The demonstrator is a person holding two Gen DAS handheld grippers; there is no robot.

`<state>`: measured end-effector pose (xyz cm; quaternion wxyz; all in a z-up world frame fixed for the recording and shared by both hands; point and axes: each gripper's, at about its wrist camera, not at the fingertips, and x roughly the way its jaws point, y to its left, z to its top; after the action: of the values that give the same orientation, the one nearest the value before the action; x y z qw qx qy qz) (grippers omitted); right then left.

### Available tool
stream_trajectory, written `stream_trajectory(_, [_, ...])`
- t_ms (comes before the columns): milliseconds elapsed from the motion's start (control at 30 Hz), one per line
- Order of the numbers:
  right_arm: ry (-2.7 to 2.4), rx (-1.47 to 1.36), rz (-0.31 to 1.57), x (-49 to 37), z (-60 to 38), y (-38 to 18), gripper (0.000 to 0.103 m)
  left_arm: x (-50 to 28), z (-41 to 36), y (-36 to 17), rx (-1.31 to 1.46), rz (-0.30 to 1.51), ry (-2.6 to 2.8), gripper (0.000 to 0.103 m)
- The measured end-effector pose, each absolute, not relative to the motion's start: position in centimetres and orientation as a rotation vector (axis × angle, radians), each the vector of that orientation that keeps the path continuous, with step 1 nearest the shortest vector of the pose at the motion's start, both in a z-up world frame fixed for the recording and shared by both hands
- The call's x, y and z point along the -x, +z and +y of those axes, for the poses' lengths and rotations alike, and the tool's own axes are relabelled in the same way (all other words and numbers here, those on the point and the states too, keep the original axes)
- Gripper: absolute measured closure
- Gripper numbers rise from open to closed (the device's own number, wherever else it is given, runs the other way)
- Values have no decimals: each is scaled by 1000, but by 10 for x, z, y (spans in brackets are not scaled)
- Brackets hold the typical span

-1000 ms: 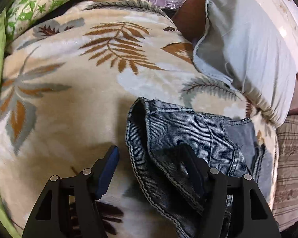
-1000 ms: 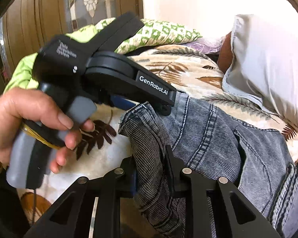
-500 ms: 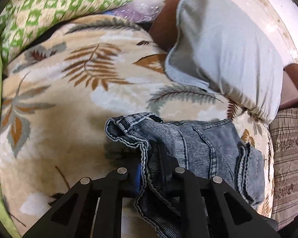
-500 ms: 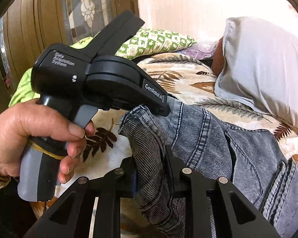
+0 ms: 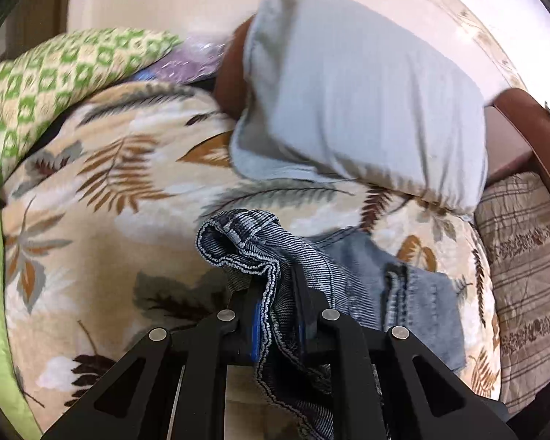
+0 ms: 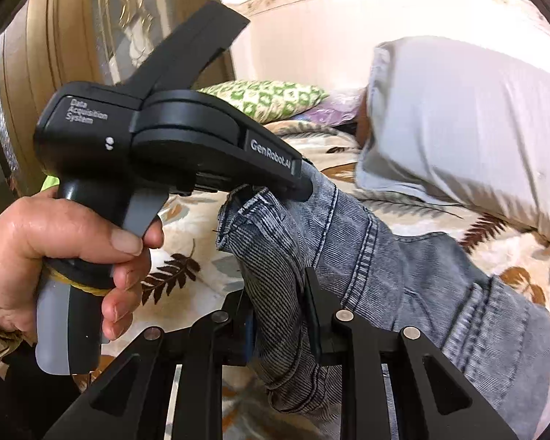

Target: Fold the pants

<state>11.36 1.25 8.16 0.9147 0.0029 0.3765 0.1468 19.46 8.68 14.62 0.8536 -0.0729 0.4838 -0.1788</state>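
My left gripper (image 5: 277,315) and right gripper (image 6: 278,315) each clamp the pants (image 6: 403,275) hem, lifted off the leaf-print blanket (image 5: 91,256); 2 grips close together. Best keep hems level, carry evenly toward the waistband at right.

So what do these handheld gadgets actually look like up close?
The left gripper is a matte black, pistol-shaped tool with a grey trigger and grey lower handle, yellow band around the grip, white lettering "Data Acquisition System" and "GenRobot.AI". A bare left hand with a tan cuff holds it. The right gripper shows black triangular linkages with silver rivets and blue-padded fingers.
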Motion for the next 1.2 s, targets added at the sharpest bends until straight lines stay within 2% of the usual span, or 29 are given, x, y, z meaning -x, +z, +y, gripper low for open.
stream_trajectory(467, [204, -110, 763, -81, -61, 100, 84, -166, -5, 185, 42, 985, -493, 92])
stream_trajectory(1200, [103, -328, 730, -27, -182, 104, 85, -170, -157, 180, -79, 1023, -647, 92])
